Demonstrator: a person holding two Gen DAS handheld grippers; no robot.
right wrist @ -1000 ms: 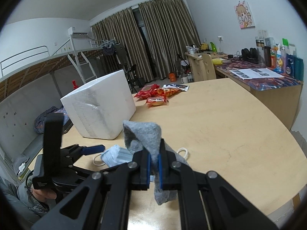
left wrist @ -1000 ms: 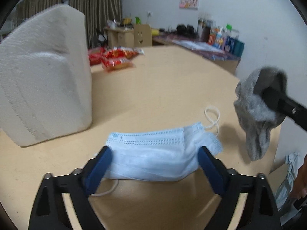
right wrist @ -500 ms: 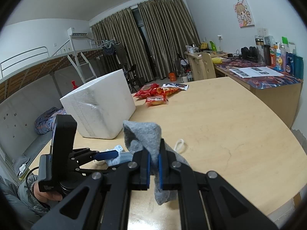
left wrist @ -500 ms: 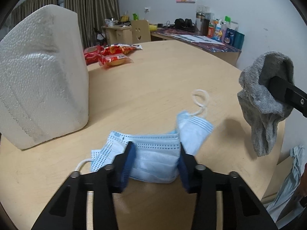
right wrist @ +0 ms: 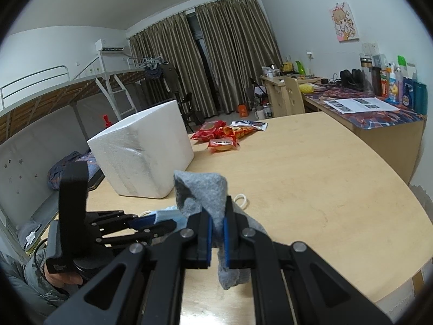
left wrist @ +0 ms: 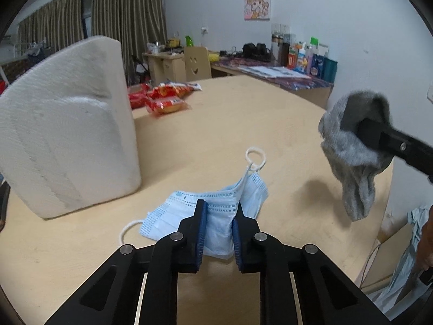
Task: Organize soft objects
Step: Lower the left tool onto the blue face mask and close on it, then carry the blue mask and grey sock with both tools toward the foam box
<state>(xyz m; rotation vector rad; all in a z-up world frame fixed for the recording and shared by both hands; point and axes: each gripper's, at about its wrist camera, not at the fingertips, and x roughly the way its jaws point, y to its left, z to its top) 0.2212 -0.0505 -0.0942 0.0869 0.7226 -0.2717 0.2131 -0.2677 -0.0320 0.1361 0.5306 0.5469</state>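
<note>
A light blue face mask [left wrist: 216, 211] lies bunched on the wooden table [left wrist: 243, 124]. My left gripper [left wrist: 218, 216] is shut on the mask's middle, and its right end folds upward. One white ear loop [left wrist: 255, 157] lies behind it. My right gripper [right wrist: 217, 222] is shut on a grey sock [right wrist: 205, 192] and holds it in the air above the table. The sock also hangs at the right of the left wrist view [left wrist: 354, 151]. The mask [right wrist: 167, 214] and the left gripper [right wrist: 151, 224] show at lower left in the right wrist view.
A big white foam box [left wrist: 65, 140] stands on the table's left side, also in the right wrist view [right wrist: 143, 159]. Red snack bags [left wrist: 162, 100] lie at the far side. A cluttered desk with bottles [left wrist: 300, 57] stands by the right wall. The table's edge curves near right.
My left gripper has closed from wide open onto the mask, bunching its middle and lifting its right end. The right gripper still holds the sock, nearly unmoved.
</note>
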